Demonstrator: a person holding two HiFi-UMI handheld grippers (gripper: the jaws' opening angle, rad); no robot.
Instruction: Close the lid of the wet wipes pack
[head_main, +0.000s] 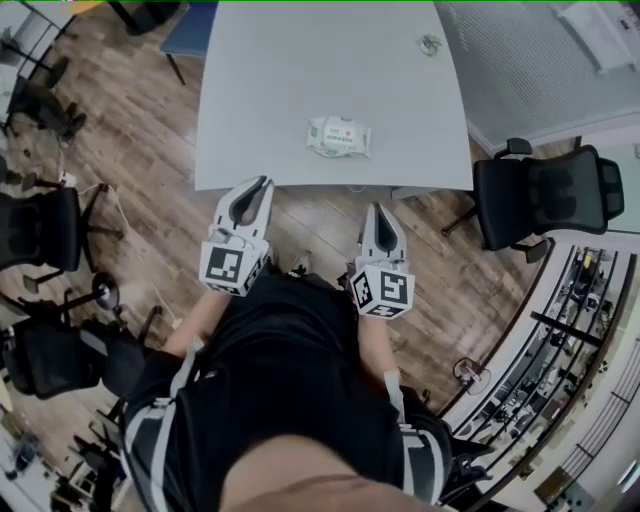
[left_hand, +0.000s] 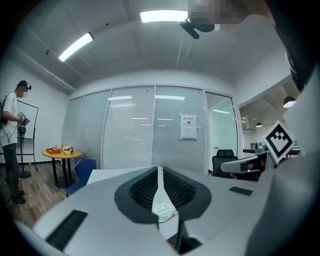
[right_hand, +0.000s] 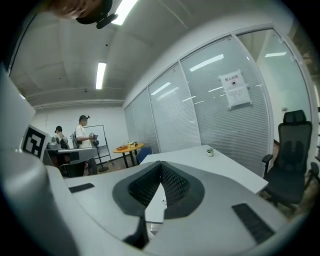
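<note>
The wet wipes pack, white with a green and red label, lies flat near the front edge of the grey table. Whether its lid is down is too small to tell. Both grippers hang in front of the table's near edge, short of the pack. My left gripper is shut with nothing in it, its tips at the table edge to the pack's lower left. My right gripper is shut and empty, below the pack. In the left gripper view the pack shows through the slit under the closed jaws.
A small potted plant stands at the table's far right. A black office chair is to the right of the table, more black chairs to the left, a blue one at the far end. People stand across the room.
</note>
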